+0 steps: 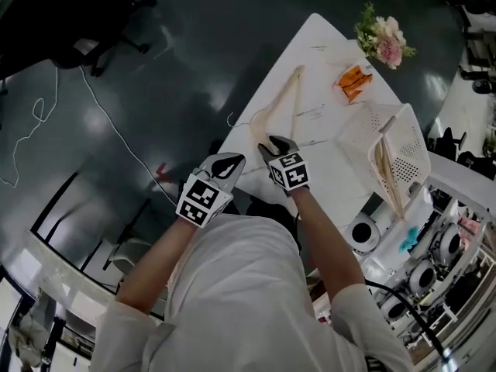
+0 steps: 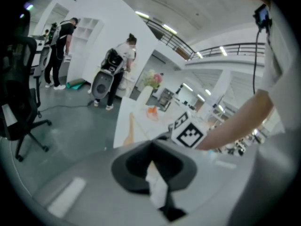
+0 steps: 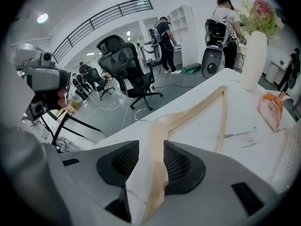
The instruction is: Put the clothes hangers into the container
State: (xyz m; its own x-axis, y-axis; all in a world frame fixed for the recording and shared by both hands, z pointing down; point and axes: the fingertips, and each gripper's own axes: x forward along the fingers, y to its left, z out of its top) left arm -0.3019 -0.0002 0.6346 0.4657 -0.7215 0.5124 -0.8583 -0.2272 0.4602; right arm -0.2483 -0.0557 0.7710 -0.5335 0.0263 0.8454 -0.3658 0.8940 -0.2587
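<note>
Our right claw (image 3: 146, 150) stands with its 2 jaws apart. The wooden hanger (image 3: 197, 105) runs up through the gap between the ribbed pads. We see no pad pressing on it, so we take it as straddled, not gripped. The hanger lies flat on the white table (image 1: 325, 45), its near end at the claw tips and its 2 arms stretching straight ahead of them.

To make this pick well, we judge the claw should settle until both pads flank the wood near where the arms meet, then close squarely. A hold far out on 1 arm would likely let the long frame swing on the lift.

Just to the claw's left hangs our left claw (image 1: 227, 165), jaws together with nothing between them, clear of the hanger. To the claw's right stands the white perforated container (image 1: 411, 149), with a stored hanger (image 1: 385, 173) leaning inside it. Ahead and to the right, near the wooden hanger's far end, lies an orange packet (image 1: 353, 82), with a bunch of flowers (image 1: 384, 39) beyond it. The tabletop between claw and container looks bare, but a swinging far end could brush the packet, and the stored hanger narrows the opening.
</note>
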